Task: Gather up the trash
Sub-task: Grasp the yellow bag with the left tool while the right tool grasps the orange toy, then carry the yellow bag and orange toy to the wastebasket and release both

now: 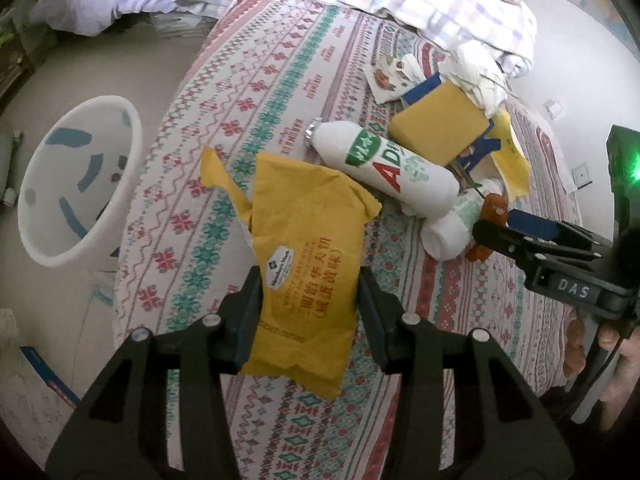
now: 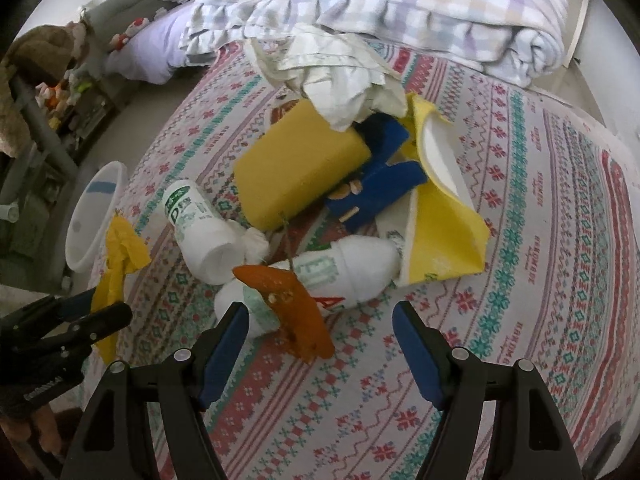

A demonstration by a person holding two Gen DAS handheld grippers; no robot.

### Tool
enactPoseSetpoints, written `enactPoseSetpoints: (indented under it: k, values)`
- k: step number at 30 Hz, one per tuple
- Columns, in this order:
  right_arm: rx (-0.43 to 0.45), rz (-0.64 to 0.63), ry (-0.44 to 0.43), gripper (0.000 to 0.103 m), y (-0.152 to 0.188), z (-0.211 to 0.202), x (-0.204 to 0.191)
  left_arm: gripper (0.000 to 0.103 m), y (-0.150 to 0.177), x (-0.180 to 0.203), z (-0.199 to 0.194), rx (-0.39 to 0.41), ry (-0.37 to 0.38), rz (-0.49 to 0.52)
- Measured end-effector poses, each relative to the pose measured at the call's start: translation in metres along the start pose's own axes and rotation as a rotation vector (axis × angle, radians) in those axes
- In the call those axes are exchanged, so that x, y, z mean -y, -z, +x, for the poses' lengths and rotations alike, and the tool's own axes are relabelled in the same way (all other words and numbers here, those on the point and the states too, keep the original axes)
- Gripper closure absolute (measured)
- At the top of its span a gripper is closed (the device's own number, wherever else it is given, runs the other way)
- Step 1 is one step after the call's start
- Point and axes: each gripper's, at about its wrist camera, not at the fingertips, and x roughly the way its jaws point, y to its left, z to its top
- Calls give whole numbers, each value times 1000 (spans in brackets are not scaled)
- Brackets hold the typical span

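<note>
The left gripper [image 1: 308,312] is clamping a yellow wrapper [image 1: 304,256] above the bed [image 1: 224,128], its long axis running near to far. The right gripper [image 2: 320,336] is standing open and empty over an orange peel [image 2: 288,300], with the white bin [image 1: 76,184] sitting at far left.

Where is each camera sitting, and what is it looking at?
Left wrist: on the left claw, looking down at the bed; its claw grips a yellow wrapper; the right claw shows.
Right wrist: on the right claw, open above an orange scrap; the left claw shows.
Shared: white bottles, white bin.
</note>
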Motion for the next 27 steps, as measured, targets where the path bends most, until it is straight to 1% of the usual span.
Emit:
enactPoseSetpoints:
  k: [1,3,4,5,7,9,10,11,12,17,23,27]
  values:
    - [1,-3,2,31,-1,1,-2,55,0,-1,-2,2,-1,-1]
    - [0,-17,5,36,-2,4,-5,55,0,-2,-3,5,-6,1]
    - [4,-20,-1,37,-2,5,-6,55,-1,-3,-4,8,-11,4]
    - [9,-24,-9,41,-3,5,-7,55,0,-4,-5,10,-13,6]
    - [14,-35,-21,48,-4,4,-10,55,-1,-5,-6,16,-22,12]
    - [18,-52,-39,62,-4,3,-13,55,-1,-7,-8,22,-30,12]
    - [18,-56,-41,65,-4,3,-15,55,-1,-8,-8,24,-30,9]
    - [21,-64,-43,72,-4,2,-17,55,-2,-10,-9,26,-30,6]
    - [20,-71,-40,74,-5,2,-18,55,-2,-11,-10,28,-30,4]
    - [24,-89,-24,79,-5,0,-22,55,-3,-18,-18,47,-25,-13]
    - [72,-71,-61,80,-9,-19,-23,55,-6,-31,-31,87,-28,-39]
    - [97,-84,-71,80,-13,-30,-29,55,-8,-46,-37,110,-43,-67]
